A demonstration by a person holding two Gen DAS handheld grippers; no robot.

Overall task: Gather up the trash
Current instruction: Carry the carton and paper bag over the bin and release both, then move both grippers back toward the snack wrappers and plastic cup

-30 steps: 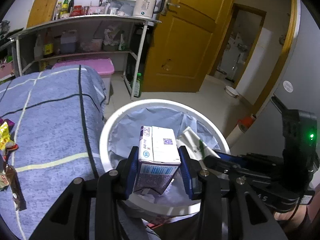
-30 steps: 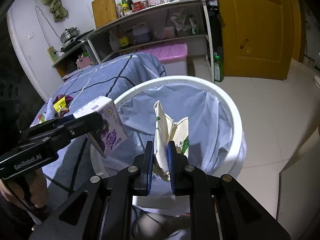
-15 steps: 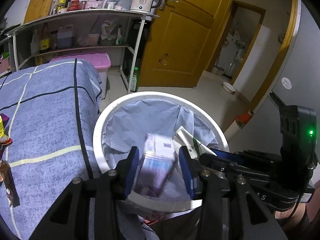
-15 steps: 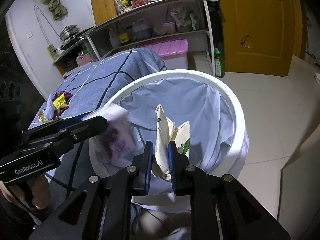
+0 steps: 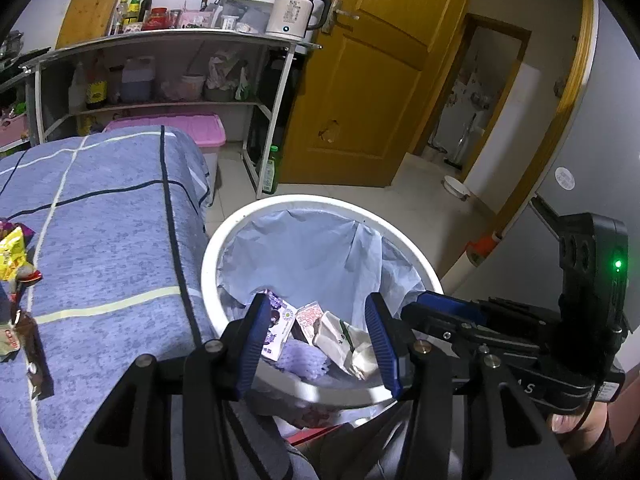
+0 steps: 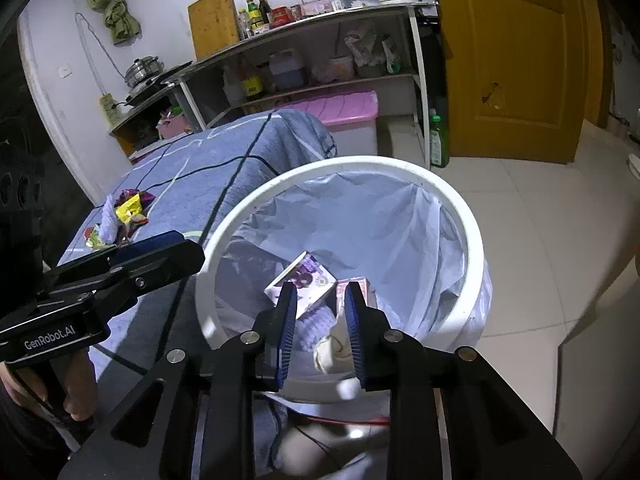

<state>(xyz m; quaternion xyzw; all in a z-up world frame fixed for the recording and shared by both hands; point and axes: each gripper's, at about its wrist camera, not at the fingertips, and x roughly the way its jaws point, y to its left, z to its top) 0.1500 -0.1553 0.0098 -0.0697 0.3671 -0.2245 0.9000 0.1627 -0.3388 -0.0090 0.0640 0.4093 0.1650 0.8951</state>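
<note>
Below spread left tongs (image 5: 318, 334): carton (image 5: 277, 330) in bin (image 5: 224, 240).

Left tongs (image 5: 320, 336): jaws spread wide, blue ribbed pads facing each other, nothing between them.
Right tongs (image 6: 321, 320): jaws parted, narrower gap than the left pair, nothing gripped.
Relation: the two pairs sit side by side, near each other, both tilted downward.
Left hand (image 6: 78, 396): wrapped around the handle behind its tongs.
Right hand (image 5: 568, 424): only fingertips show, under the handle.

"GenRobot.AI" on left gripper (image 6: 158, 254) body
</note>
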